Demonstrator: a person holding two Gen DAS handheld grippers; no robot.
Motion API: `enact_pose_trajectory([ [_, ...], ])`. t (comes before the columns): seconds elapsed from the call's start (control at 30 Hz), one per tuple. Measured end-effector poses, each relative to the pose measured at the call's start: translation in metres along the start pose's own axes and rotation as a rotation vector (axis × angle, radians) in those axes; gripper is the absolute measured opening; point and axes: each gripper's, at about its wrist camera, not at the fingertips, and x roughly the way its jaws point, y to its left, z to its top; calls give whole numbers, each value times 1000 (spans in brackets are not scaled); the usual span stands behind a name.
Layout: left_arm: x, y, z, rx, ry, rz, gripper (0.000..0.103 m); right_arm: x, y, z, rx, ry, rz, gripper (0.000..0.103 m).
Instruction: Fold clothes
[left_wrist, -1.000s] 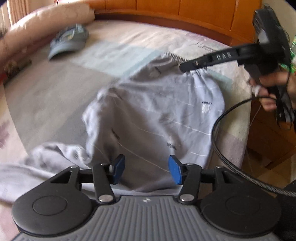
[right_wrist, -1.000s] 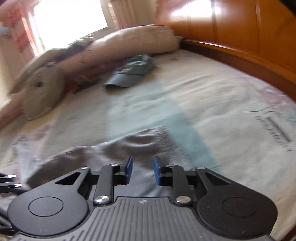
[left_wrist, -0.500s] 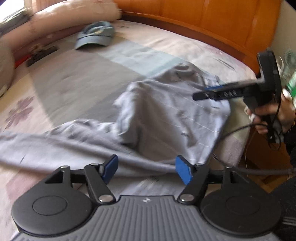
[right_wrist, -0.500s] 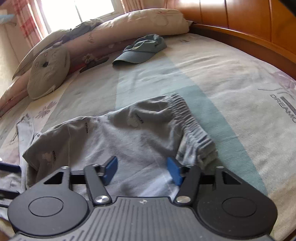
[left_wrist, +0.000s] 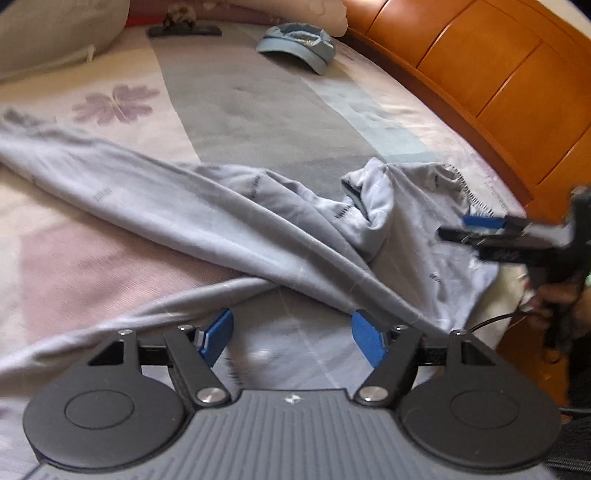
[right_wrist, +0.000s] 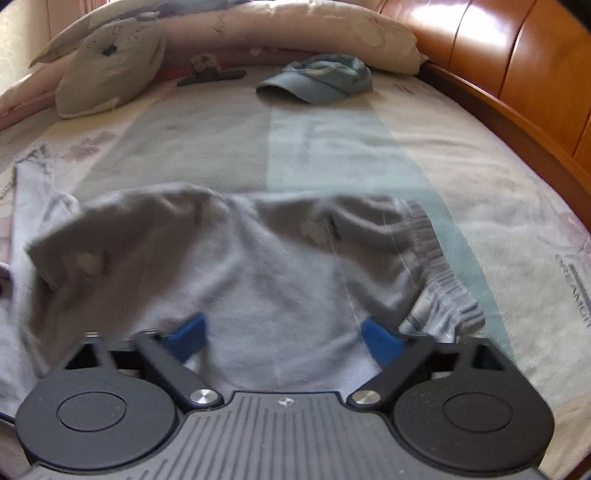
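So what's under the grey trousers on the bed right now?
Only the patterned bedsheet shows around the grey trousers. They lie rumpled and partly doubled over, so anything beneath is covered.

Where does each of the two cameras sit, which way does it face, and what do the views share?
Left wrist view: sits on the left gripper, looking down and forward over the grey trousers on the bed; its blue fingers stand apart; the right gripper and hand show at right.
Right wrist view: sits on the right gripper, facing the trousers' waistband and pillows; only its own fingers show.
Shared: trousers, blue cap, wooden headboard.
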Motion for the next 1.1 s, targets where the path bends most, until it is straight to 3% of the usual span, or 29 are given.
enact_pose_trajectory([
  [0.1,-10,7,-1,31,5,58,73,-28,27,16,-35,-89,81,73],
  [0.17,-17,18,0,16,5,54,74,-38,50,28,-70,-133,147,53],
  [0.2,-21,22,0,4,3,52,74,-40,63,35,-88,-144,190,48],
  [0.37,-38,43,-1,-70,-5,69,76,-19,132,51,-211,-105,335,33],
  [0.43,-44,50,-2,-95,-11,73,76,-1,152,50,-254,-58,340,31],
  [0.57,-56,56,-6,-122,-37,63,77,25,175,43,-317,21,324,18],
  [0.7,-60,59,-7,-174,-73,-35,80,28,184,38,-344,40,280,14],
  [0.73,-60,59,-7,-192,-79,-62,80,25,185,38,-347,37,280,6],
  [0.8,-57,62,-6,-234,-87,-118,80,20,187,38,-349,28,289,3],
  [1.1,-27,90,-12,-550,-111,-342,81,-8,178,44,-241,15,515,2],
])
